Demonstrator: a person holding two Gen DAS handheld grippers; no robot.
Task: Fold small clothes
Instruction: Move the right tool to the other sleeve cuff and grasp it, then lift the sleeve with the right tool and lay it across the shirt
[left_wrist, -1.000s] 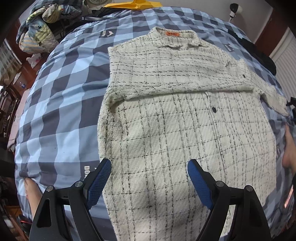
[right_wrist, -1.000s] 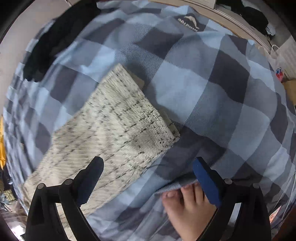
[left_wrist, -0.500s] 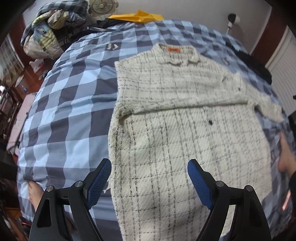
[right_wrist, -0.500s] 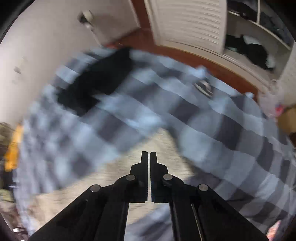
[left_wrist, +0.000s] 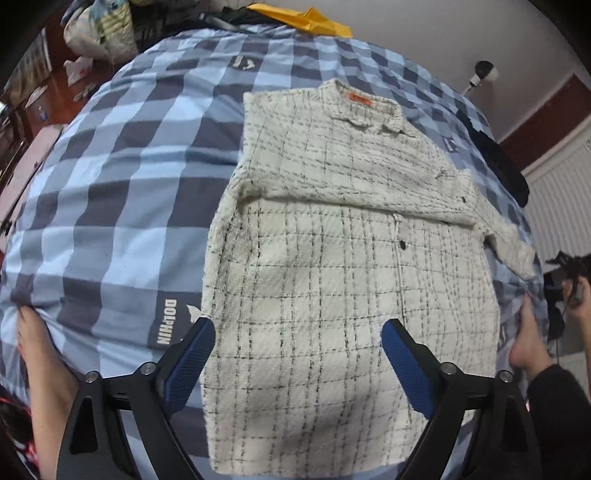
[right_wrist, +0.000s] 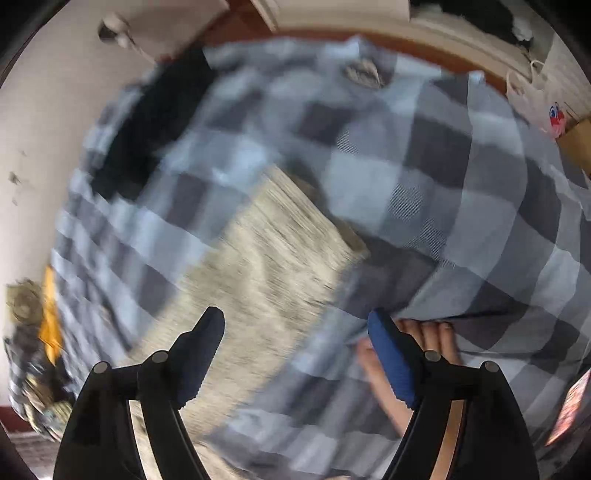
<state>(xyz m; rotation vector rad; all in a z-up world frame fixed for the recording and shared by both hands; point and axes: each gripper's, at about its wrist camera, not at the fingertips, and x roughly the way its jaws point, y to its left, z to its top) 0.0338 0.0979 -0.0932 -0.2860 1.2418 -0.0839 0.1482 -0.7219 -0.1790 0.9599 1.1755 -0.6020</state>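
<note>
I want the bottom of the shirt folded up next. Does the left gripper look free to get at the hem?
Probably yes. The left gripper hangs open right above the shirt, whose lower part lies flat on the checked bedspread with nothing on top of it; the hem itself is partly out of view.

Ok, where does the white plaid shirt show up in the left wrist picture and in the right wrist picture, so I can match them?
Left wrist: the white plaid shirt fills the centre, collar at the top, hem running down between the open left gripper fingers.
Right wrist: only one blurred sleeve end shows, left of centre, above the open right gripper.
Shared landmark: the blue checked bedcover lies under the shirt in both.
</note>
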